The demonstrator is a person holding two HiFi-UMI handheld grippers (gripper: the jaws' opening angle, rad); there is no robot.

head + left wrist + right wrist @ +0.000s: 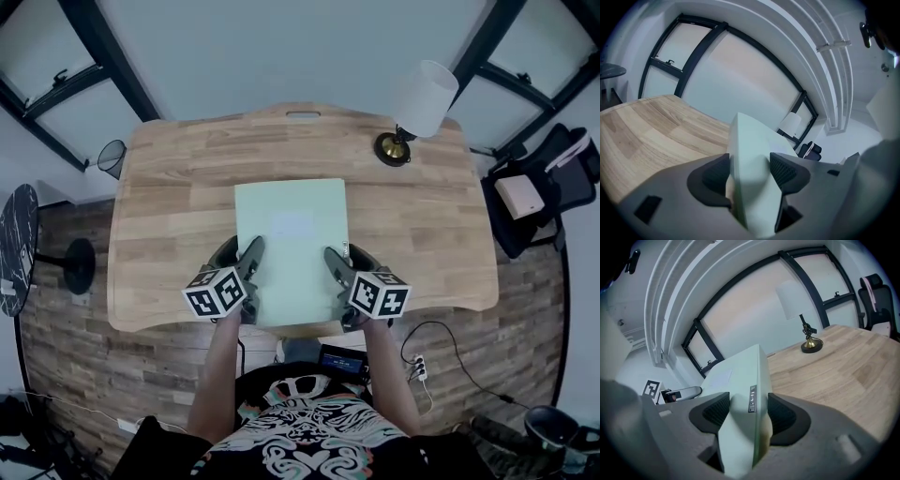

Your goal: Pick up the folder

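At the lower middle of the head view, your left gripper (251, 269) and right gripper (334, 272) each have their fingers (787, 169) clamped on a side edge of the pale green folder (291, 230). The grasp looks made. The folder sits mid-frame over the bench (169, 187). You still seem to have the lift to do, as I cannot tell whether the folder has cleared the wood. A lamp (415, 111) stands upper right, well apart.

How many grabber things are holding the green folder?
2. The left hand-held gripper is shut on the left edge of the folder. The right hand-held gripper is shut on its right edge. Both grip at its near end.
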